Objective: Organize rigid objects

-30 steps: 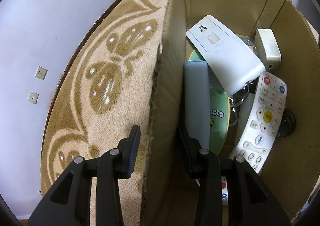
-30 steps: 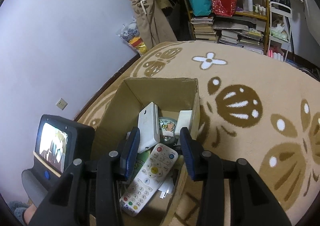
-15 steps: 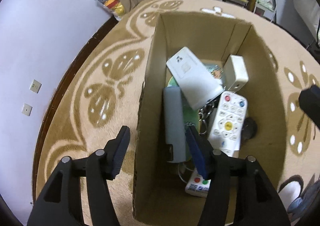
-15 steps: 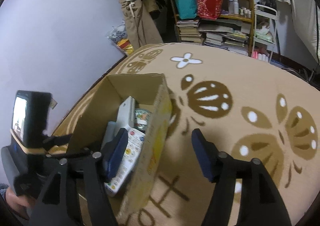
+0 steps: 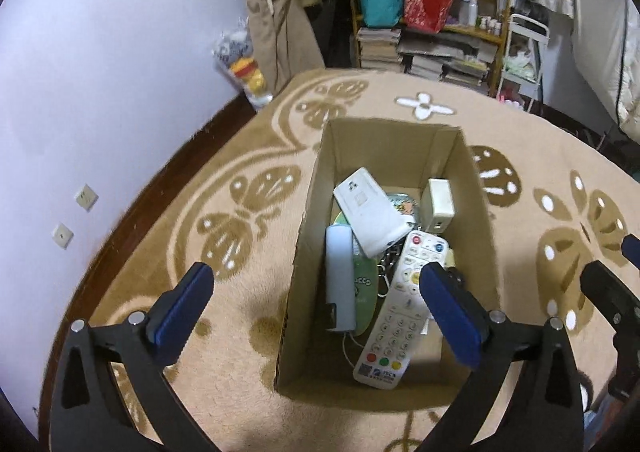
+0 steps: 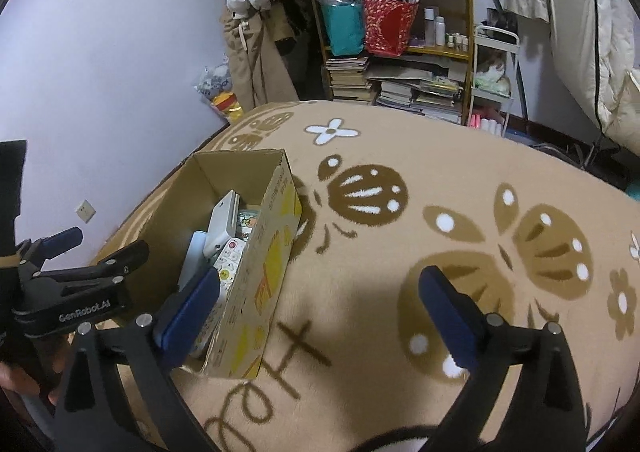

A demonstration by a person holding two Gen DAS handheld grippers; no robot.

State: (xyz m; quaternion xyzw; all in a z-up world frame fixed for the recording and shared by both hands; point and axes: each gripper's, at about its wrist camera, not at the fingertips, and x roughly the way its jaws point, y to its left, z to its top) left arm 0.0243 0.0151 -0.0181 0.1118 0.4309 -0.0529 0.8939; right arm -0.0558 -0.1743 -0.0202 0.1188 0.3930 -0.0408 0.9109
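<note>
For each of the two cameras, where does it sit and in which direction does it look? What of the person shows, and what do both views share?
Left wrist: sits on the left claw, looks down into the cardboard box on the carpet; its open fingers show, and the right claw's fingers at the right edge.
Right wrist: sits on the right claw, looks down over the carpet beside the box; open fingers, the left claw and a hand show.
Shared: box, white remote, bookshelf.
</note>
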